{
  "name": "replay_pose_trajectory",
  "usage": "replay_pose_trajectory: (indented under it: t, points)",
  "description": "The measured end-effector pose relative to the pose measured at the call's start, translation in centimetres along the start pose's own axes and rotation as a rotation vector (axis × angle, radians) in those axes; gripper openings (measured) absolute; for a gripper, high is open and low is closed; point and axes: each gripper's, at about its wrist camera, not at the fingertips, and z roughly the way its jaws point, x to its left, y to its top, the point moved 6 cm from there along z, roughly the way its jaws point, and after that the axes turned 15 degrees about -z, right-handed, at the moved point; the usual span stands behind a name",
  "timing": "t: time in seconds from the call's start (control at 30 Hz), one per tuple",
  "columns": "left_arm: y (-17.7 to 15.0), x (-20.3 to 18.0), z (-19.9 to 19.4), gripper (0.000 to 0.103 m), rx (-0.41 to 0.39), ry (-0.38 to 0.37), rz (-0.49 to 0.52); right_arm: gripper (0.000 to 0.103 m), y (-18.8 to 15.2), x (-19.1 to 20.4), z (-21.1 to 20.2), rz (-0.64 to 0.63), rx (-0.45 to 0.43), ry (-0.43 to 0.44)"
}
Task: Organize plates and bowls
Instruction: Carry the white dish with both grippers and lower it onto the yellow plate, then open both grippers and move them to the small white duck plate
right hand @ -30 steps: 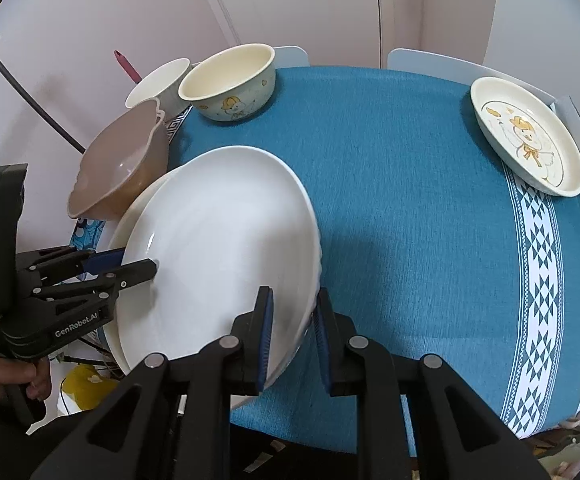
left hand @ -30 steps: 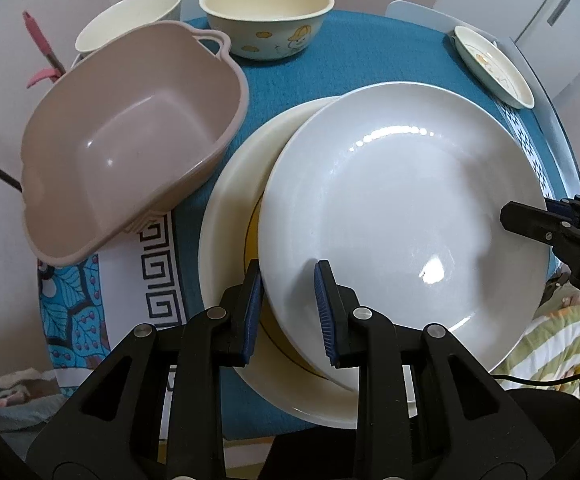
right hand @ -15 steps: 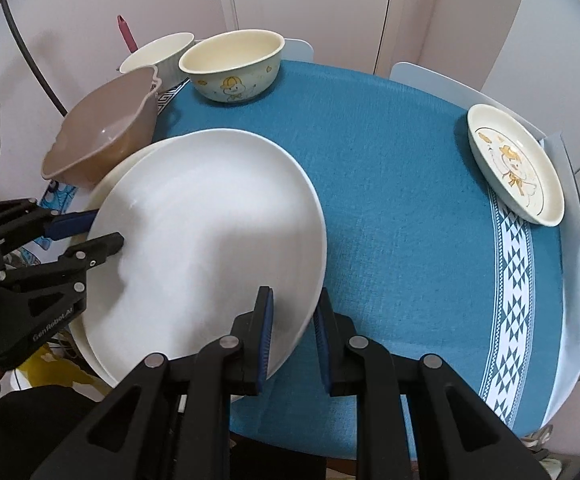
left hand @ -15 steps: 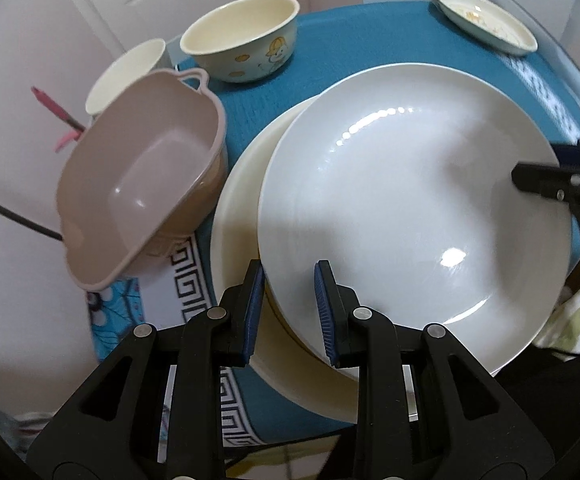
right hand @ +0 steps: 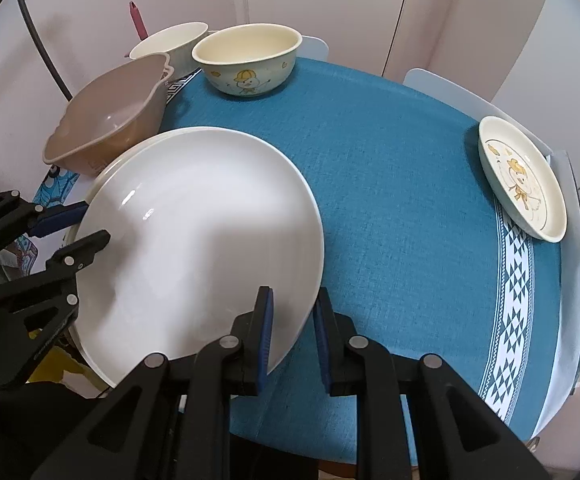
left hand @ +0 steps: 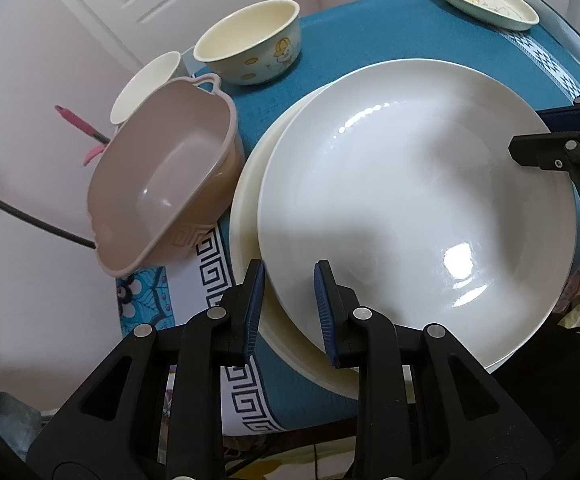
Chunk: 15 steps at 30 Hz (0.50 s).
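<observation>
The step in hand looks like seating the white plate (left hand: 410,200) on the cream plate (left hand: 245,208) under it, beside the pink tub (left hand: 161,184) on the table (right hand: 390,184). The left hand-held gripper (left hand: 287,308) and right hand-held gripper (right hand: 292,336) each straddle the white plate's rim, on opposite sides, jaws narrow; whether they actually pinch it, I cannot tell. Next likely calls for centring, then freeing the rim.

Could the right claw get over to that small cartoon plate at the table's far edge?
Probably yes, once free. The right claw straddles the large white plate's rim now, but only bare blue tablecloth lies between it and the small cream cartoon plate.
</observation>
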Motion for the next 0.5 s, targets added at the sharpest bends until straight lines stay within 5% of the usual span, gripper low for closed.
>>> replay_pose_trajectory:
  t: [0.23, 0.5]
  points:
    - [-0.73, 0.64, -0.47, 0.023, -0.014, 0.047, -0.01, 0.019, 0.22, 0.4, -0.22, -0.02, -0.018, 0.009]
    - [-0.96, 0.87, -0.8, 0.023, -0.006, 0.019, -0.055, 0.019, 0.21, 0.64, -0.57, -0.037, -0.023, 0.01]
